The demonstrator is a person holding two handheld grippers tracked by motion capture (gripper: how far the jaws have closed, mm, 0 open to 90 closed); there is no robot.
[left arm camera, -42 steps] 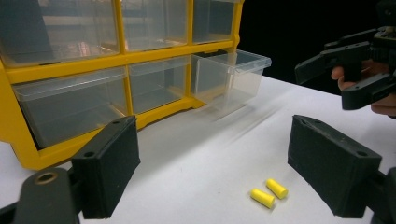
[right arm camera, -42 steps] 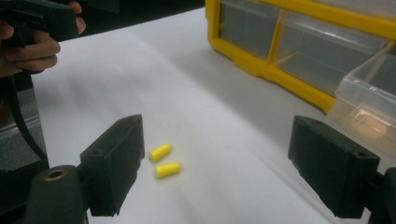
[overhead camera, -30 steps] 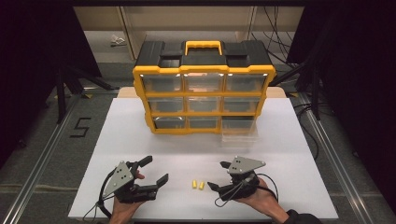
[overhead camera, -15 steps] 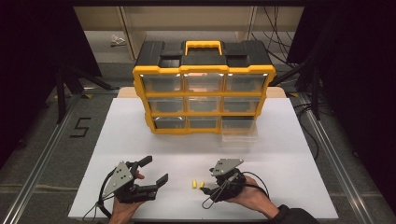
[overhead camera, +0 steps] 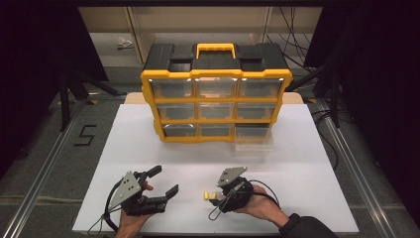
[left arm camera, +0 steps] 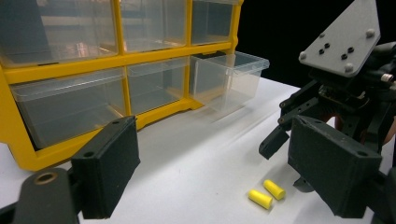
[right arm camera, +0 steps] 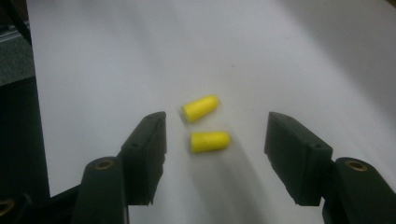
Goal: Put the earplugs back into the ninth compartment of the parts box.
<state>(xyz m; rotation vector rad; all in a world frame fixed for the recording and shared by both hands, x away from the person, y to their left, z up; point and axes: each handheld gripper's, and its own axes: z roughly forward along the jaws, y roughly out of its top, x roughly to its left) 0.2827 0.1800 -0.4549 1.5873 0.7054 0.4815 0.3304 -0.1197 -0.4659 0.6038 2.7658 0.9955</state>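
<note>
1. My right gripper (right arm camera: 215, 140) has its jaws just closing, not yet touching the two earplugs (right arm camera: 205, 126) between them, near the worktop's (overhead camera: 297, 148) front edge.
2. My left gripper (overhead camera: 161, 186) hovers apart, jaws open and empty.

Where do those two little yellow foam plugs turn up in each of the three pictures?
High view: the yellow plugs lie near the table's front edge, just left of the right gripper.
Left gripper view: lower right, on the white table.
Right gripper view: centre, between the open jaws.
Shared landmark: the white table.
</note>
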